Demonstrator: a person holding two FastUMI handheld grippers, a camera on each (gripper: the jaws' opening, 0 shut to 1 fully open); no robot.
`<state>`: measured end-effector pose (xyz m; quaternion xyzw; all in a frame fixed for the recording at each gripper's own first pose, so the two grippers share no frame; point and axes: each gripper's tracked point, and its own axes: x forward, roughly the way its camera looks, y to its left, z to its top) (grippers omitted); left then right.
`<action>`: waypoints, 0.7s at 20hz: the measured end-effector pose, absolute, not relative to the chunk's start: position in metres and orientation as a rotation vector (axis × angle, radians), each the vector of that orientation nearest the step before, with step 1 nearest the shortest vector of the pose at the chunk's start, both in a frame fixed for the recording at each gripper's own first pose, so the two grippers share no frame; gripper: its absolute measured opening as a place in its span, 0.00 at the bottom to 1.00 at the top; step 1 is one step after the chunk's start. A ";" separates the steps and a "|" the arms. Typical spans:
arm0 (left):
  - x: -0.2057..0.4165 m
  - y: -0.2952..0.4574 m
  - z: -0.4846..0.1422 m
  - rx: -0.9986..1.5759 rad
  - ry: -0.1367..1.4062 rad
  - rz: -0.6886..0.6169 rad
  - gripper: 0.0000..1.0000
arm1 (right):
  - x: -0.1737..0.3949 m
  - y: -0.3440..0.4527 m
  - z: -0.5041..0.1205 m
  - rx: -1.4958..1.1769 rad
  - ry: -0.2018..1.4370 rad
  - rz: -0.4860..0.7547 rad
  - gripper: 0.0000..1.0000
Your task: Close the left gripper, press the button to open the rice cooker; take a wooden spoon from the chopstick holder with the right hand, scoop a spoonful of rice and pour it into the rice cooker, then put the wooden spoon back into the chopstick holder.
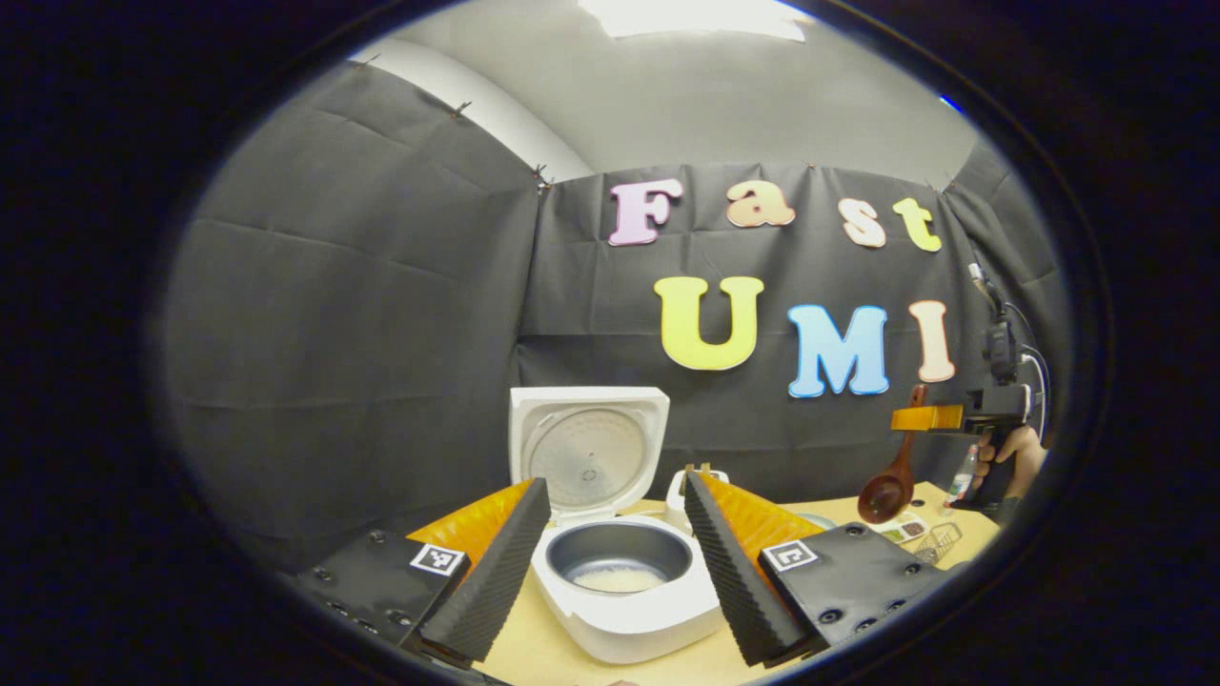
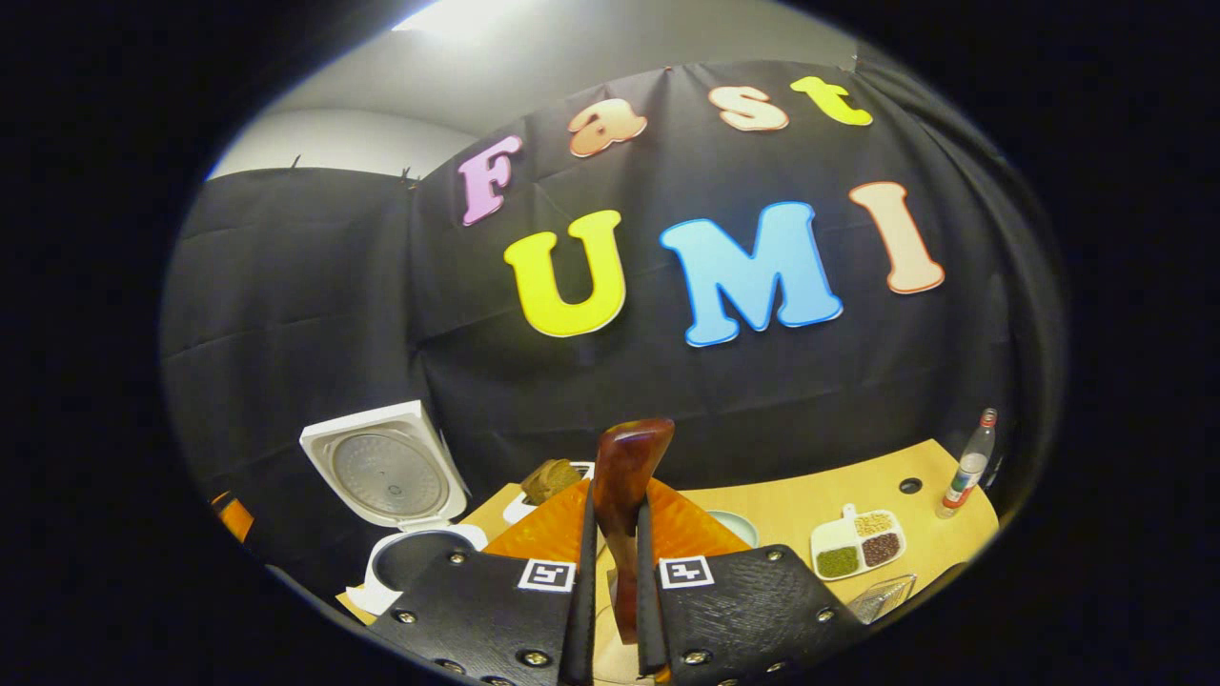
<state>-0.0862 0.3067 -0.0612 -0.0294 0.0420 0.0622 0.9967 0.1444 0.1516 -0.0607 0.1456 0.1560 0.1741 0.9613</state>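
Observation:
The white rice cooker [image 1: 624, 619] stands open on the table, lid [image 1: 588, 448] upright, with a little white rice in its grey pot [image 1: 618, 557]. My left gripper [image 1: 615, 481] is open in front of it, a finger on either side of the pot, holding nothing. At the far right a hand carries my right gripper [image 1: 929, 417], shut on the handle of the wooden spoon [image 1: 888, 491], whose bowl hangs down above the table. In the right gripper view the spoon handle [image 2: 624, 476] stands upright between the fingers of the right gripper [image 2: 618, 500]. The chopstick holder [image 2: 522, 507] sits just behind, beside the cooker [image 2: 405, 562].
A small bowl [image 2: 736, 524] lies on the wooden table [image 2: 810, 505] behind the right finger. A white divided dish [image 2: 858, 548] of grains, a bottle [image 2: 967, 467] and a clear ribbed container [image 2: 882, 595] occupy the table's right side. The black cloth wall closes off the back.

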 end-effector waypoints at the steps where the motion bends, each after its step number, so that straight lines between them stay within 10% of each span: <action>1: -0.084 0.302 -0.060 -0.058 0.082 0.112 1.00 | 0.145 0.135 -0.065 0.299 0.318 0.326 0.18; 14: -0.065 0.264 -0.052 -0.004 0.061 0.029 0.99 | 0.153 -0.035 -0.136 0.310 0.381 0.005 0.18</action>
